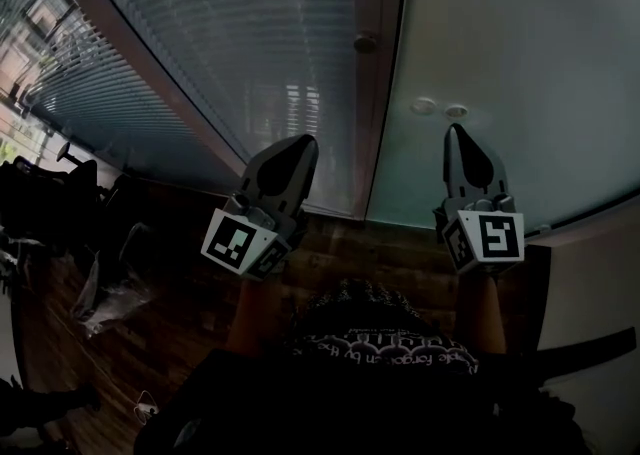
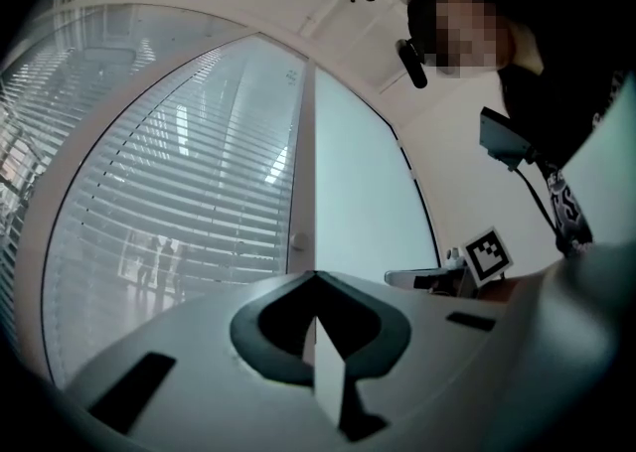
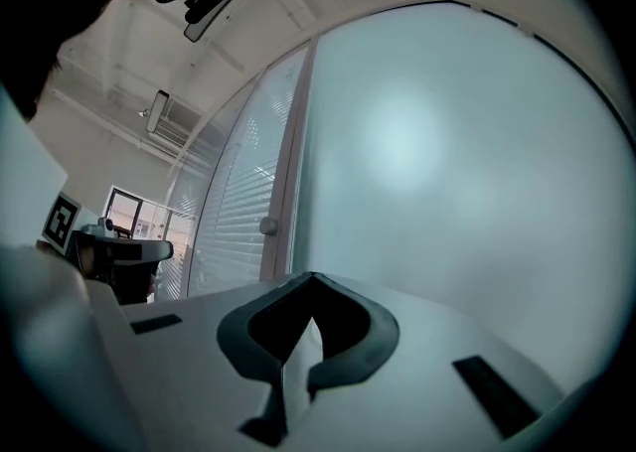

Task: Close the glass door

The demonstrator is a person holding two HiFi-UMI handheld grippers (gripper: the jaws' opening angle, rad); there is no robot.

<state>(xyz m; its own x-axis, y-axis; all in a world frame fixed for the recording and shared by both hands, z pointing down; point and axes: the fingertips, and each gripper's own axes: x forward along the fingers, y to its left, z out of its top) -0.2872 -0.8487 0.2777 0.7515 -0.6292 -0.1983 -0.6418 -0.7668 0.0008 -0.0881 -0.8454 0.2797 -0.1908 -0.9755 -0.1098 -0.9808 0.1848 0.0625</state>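
The frosted glass door [image 1: 500, 43] fills the upper right of the head view, with two small round fittings [image 1: 440, 108] on it. Its left edge runs along a brown upright post [image 1: 378, 83] that carries a round knob [image 1: 366, 43]. I see no gap between door and post. My left gripper [image 1: 300, 145] is shut and empty, pointing at the foot of the blind-covered glass wall [image 1: 230, 33]. My right gripper [image 1: 456, 133] is shut and empty, pointing at the frosted door [image 3: 447, 162] close ahead without visibly touching it. The knob [image 3: 267, 226] lies left of the right gripper [image 3: 314, 277].
Dark office chairs [image 1: 40, 193] and a crumpled plastic bag [image 1: 110, 298] sit on the wooden floor [image 1: 190, 313] at the left. A white wall [image 1: 600, 273] stands at the right. The person's dark patterned top [image 1: 380, 338] fills the bottom.
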